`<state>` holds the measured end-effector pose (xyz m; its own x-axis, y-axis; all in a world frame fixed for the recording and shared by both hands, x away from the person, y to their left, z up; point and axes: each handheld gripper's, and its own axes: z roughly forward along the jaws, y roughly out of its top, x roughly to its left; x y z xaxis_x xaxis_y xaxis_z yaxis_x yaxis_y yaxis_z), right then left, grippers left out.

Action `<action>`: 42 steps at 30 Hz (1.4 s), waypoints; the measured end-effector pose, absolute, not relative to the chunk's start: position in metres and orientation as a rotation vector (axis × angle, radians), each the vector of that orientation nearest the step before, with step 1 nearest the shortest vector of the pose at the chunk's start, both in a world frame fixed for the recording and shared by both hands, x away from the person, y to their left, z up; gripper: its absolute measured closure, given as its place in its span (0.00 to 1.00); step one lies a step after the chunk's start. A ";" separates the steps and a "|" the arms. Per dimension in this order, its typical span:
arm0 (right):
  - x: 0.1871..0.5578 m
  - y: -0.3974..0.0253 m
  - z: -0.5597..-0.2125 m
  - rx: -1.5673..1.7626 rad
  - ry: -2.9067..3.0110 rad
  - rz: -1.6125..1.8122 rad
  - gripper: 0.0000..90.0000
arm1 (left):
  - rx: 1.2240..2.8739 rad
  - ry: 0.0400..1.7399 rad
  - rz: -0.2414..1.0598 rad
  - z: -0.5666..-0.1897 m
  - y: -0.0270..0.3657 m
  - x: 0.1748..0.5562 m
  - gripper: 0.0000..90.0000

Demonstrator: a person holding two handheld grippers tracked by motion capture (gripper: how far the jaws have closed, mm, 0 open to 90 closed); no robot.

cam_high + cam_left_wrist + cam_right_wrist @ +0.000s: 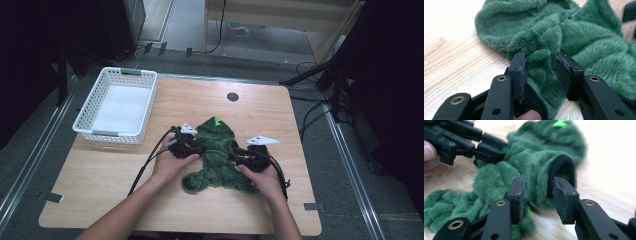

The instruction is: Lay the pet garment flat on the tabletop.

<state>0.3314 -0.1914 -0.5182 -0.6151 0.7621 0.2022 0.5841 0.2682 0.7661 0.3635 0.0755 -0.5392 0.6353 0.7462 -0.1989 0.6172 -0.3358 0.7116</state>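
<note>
Nearest to the person, both hands come in from the bottom of the high view, each with a gripper set on the green plush garment, which lies crumpled at the middle of the wooden table. It looks like a small fleece hoodie, with a bright green spike on the hood at the far end.

The left gripper has its jaws parted around a bunched fold of fleece; the pads touch the fabric but do not yet pinch it. The right gripper is also open, its jaws on both sides of a sleeve cuff with a black trim.

I judge that the step in hand is taking hold of both sides. The next move calls for closing both jaws firmly on the fabric before any lifting.

Farther left, a white plastic basket stands at the far left part of the table, apart from the garment.
</note>
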 end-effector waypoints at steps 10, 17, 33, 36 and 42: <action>0.338 -0.178 -0.518 1.290 2.283 1.122 0.65 | 2.052 1.062 0.217 -0.542 0.073 0.362 0.65; 0.342 -0.165 -0.526 1.368 2.261 1.066 0.89 | 2.042 1.078 0.247 -0.543 0.074 0.360 0.72; 0.313 -0.169 -0.489 1.292 2.124 1.263 0.73 | 1.911 1.103 0.223 -0.524 0.080 0.365 0.66; 0.316 -0.146 -0.502 1.286 2.221 1.181 0.74 | 1.985 1.097 0.178 -0.530 0.068 0.371 0.70; 0.319 -0.134 -0.534 1.394 2.271 1.048 0.72 | 2.027 1.081 0.160 -0.542 0.055 0.370 0.72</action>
